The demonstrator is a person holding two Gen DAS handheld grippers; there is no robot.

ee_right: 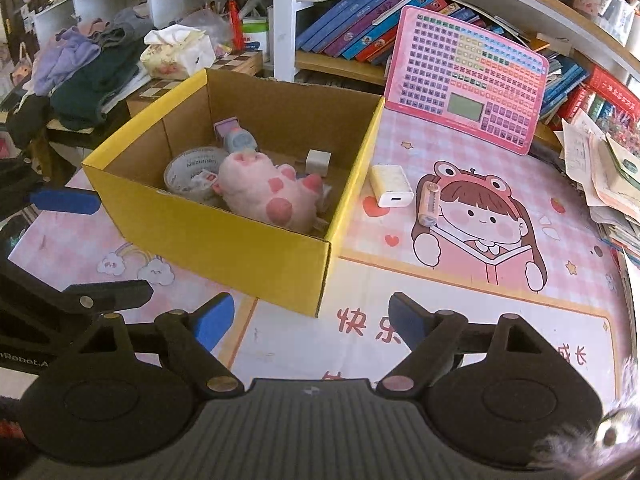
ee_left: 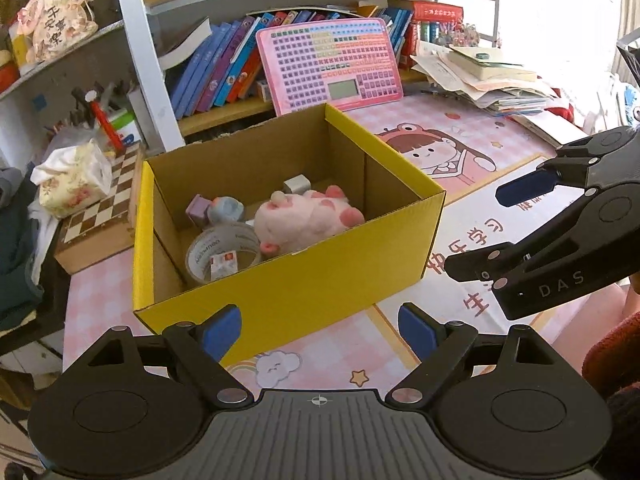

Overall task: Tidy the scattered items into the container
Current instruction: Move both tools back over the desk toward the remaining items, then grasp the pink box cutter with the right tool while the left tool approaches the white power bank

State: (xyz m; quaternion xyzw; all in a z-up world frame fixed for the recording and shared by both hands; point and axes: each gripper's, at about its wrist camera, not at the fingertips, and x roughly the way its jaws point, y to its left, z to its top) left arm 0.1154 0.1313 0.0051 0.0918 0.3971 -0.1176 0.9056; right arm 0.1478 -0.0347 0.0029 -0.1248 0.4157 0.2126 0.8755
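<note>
While both grippers hang above the pink cartoon desk mat, neither holds anything: the left gripper has its two blue-padded fingers spread wide in front of the near wall of the box, and the right gripper is likewise wide apart, short of the box's near corner. One yellow cardboard box stands open on the mat. Five items are counted inside it: one pink plush toy, one roll of clear tape touching the plush, one small white cube toward the far wall, one grey-blue rounded object, and one small lilac block just beside it. Two items lie outside on the mat, just beside the box's right wall: one white charger block and one small beige cylindrical object, near each other but apart. One pink keyboard-style learning tablet leans against the bookshelf behind. One tissue pack sits on a chequered board left of the box.
</note>
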